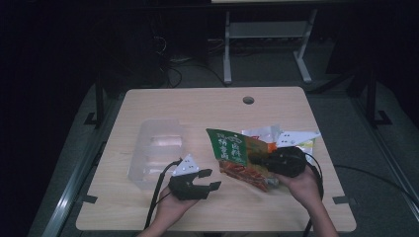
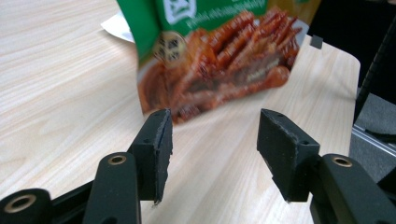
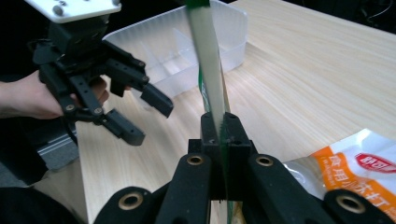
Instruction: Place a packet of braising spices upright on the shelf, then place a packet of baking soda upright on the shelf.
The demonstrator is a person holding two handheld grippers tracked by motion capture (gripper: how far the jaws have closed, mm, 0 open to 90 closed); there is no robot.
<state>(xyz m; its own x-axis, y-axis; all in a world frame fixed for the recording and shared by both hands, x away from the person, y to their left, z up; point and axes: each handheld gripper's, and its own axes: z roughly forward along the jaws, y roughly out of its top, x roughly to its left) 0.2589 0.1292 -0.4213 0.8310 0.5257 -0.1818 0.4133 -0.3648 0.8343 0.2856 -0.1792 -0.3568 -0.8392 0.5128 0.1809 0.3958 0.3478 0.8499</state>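
Note:
A green and orange snack bag (image 1: 237,155) printed with glazed meat is lifted off the table at its near right. My right gripper (image 1: 273,164) is shut on the bag's edge; in the right gripper view the bag (image 3: 208,70) stands edge-on, pinched between the pads (image 3: 219,135). My left gripper (image 1: 209,179) is open just left of the bag with nothing between its fingers. In the left gripper view the jaws (image 2: 212,140) stand apart, and the bag (image 2: 219,60) hangs a short way beyond them. The left gripper (image 3: 140,112) is also seen in the right gripper view.
A clear plastic divided box (image 1: 155,150) sits on the wooden table (image 1: 197,106) to the left of the bag. More snack packets (image 1: 291,138) lie behind the right hand; one orange and white packet (image 3: 359,165) lies close by. A round cable hole (image 1: 248,100) is at the back.

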